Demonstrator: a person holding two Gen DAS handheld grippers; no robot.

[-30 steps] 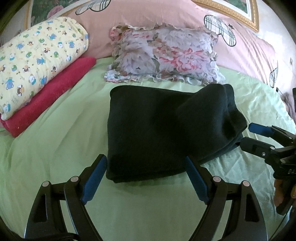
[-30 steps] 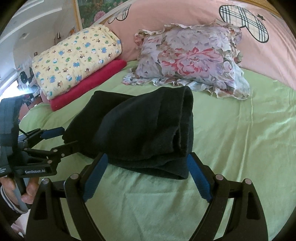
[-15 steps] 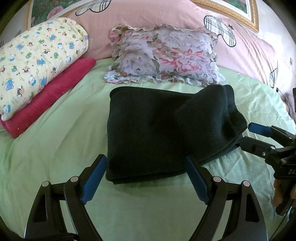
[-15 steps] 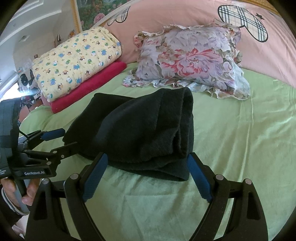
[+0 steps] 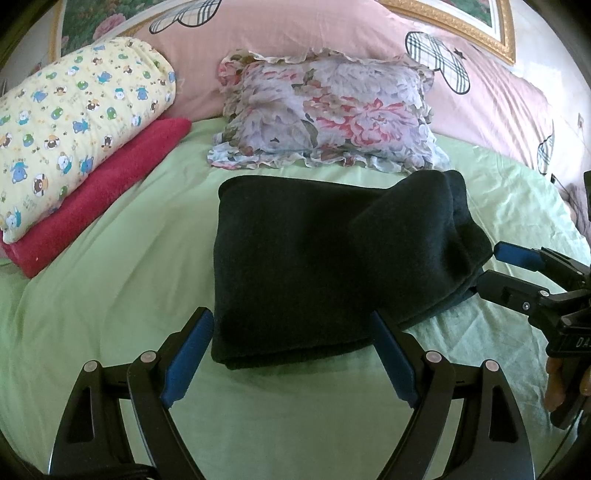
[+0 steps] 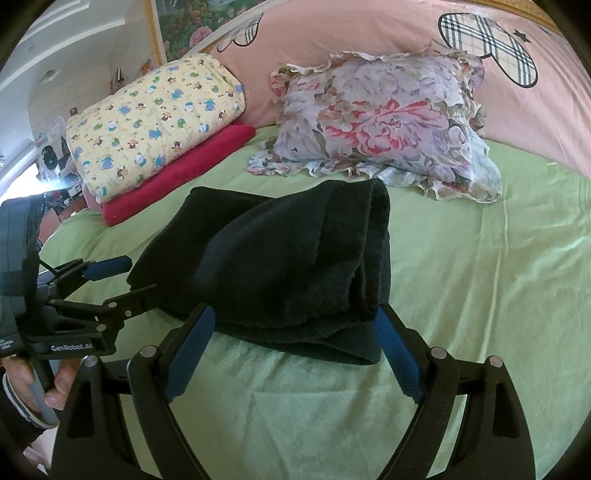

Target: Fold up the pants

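Both tongs wide, nothing clamped. Left tongs (image 5: 291, 354) low centre of the left wrist view, blue pads either side of the near edge of the black pants (image 5: 332, 266); touching or just short, can't tell. Right tongs (image 6: 295, 350) same pose in the right wrist view, pads flanking the near right end of the pants (image 6: 288, 266). Pants folded into a thick dark bundle, mid-frame on the green bed sheet (image 5: 110, 295), right end bunched higher. Each view shows the other tongs at the frame edge beside the pants, with fingers of the holding hand (image 6: 22, 384). Floral pillow (image 5: 328, 114) just behind the pants, upper centre. Yellow cartoon-print quilt (image 5: 74, 122) stacked on a red blanket (image 5: 103, 199), upper left. Pink bedding (image 5: 295, 33) across the top.
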